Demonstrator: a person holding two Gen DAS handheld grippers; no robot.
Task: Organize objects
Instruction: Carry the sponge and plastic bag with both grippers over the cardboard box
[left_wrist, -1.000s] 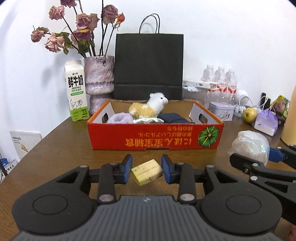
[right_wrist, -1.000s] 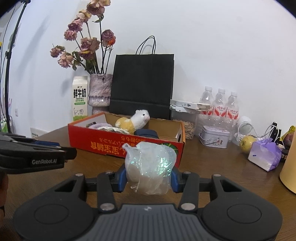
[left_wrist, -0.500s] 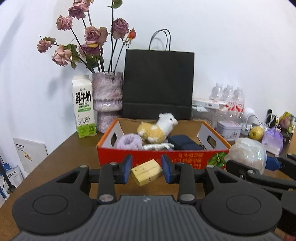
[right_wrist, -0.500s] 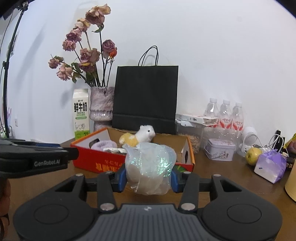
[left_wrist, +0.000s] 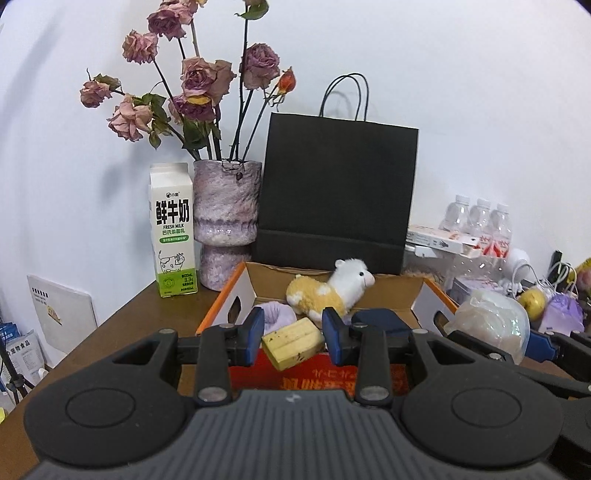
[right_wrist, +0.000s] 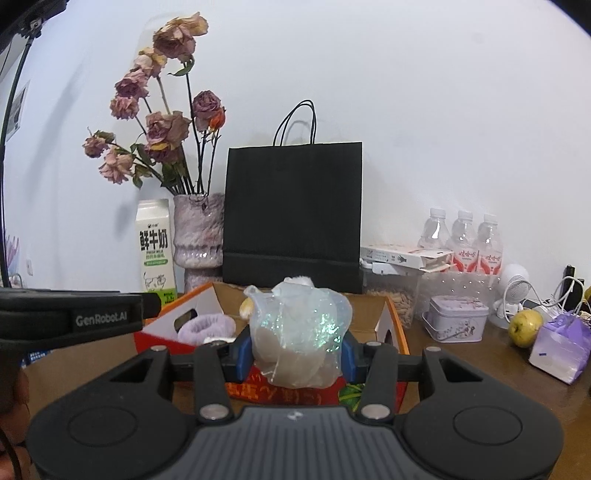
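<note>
A: What kind of place is this?
B: A home, lived-in corner. Brown wooden table (left_wrist: 122, 317) against a plain white wall (left_wrist: 461, 92), dried pink roses in a mottled purple ceramic vase (left_wrist: 225, 206), white-and-green fresh milk carton (left_wrist: 171, 229).
A: Anything else?
B: Black paper shopping bag with handles (left_wrist: 336, 192), three small clear water bottles (right_wrist: 461, 236), a yellow-green apple (right_wrist: 524, 326), white charger cables (right_wrist: 565, 291). Household clutter.

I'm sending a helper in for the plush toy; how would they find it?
Find the black paper bag against the wall; an orange cardboard box sits before it. Inside lies the plush alpaca, the only furry white-and-tan animal there.
</note>
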